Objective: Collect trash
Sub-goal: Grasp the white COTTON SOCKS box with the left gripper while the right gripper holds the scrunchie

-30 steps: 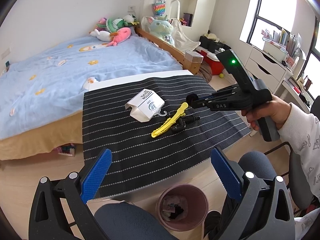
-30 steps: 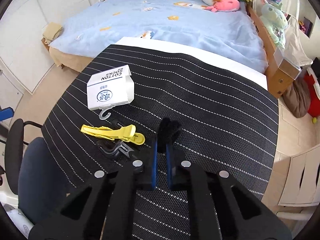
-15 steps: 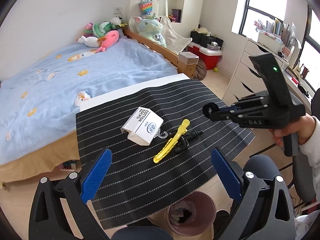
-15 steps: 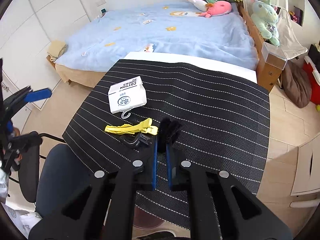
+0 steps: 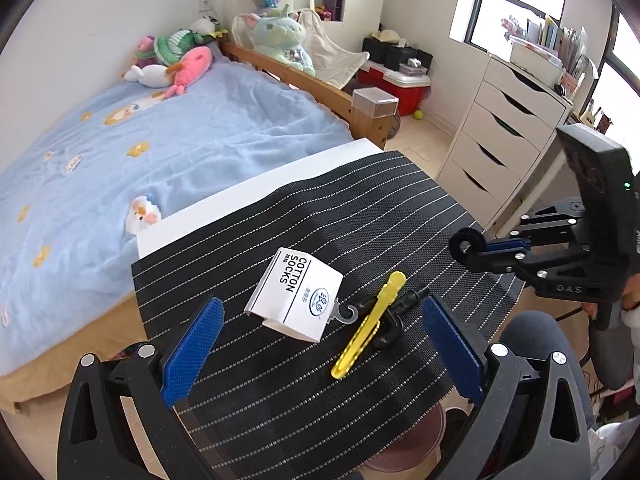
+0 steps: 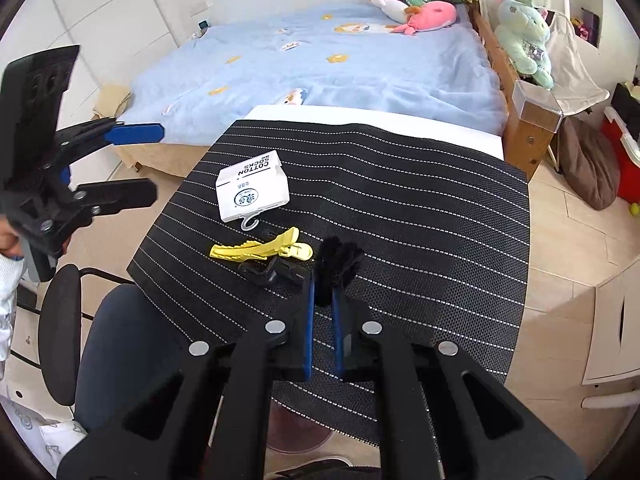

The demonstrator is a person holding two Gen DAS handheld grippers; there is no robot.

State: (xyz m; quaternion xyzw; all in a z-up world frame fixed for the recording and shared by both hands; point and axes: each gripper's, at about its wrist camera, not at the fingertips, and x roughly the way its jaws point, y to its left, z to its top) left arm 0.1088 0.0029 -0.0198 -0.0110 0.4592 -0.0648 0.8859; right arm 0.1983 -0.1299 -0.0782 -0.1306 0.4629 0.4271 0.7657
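A white "cotton socks" box (image 5: 296, 294) (image 6: 252, 192) lies on the black striped mat (image 5: 360, 216) (image 6: 420, 200). Beside it are a yellow hair clip (image 5: 370, 326) (image 6: 260, 246) and a black plastic hook (image 5: 400, 312) (image 6: 272, 272). My left gripper (image 5: 322, 352) (image 6: 156, 165) hangs wide open above the mat's near edge, with the box and clip ahead of its blue pads. My right gripper (image 6: 324, 284) (image 5: 480, 248) is shut on a black fuzzy loop (image 6: 338, 268) (image 5: 466, 244), held above the mat near the hook.
A pink bin (image 5: 404, 440) (image 6: 300, 444) sits on the floor under the mat's near edge, mostly hidden. A dark chair (image 6: 120, 340) stands beside it. A blue bed (image 5: 120, 160) lies beyond the table, and white drawers (image 5: 500, 140) stand to the right.
My left gripper moved in over the mat, so the box and clip now sit closer between its pads and the bin has slid nearly out of view. My right gripper lifted slightly, still gripping the loop.
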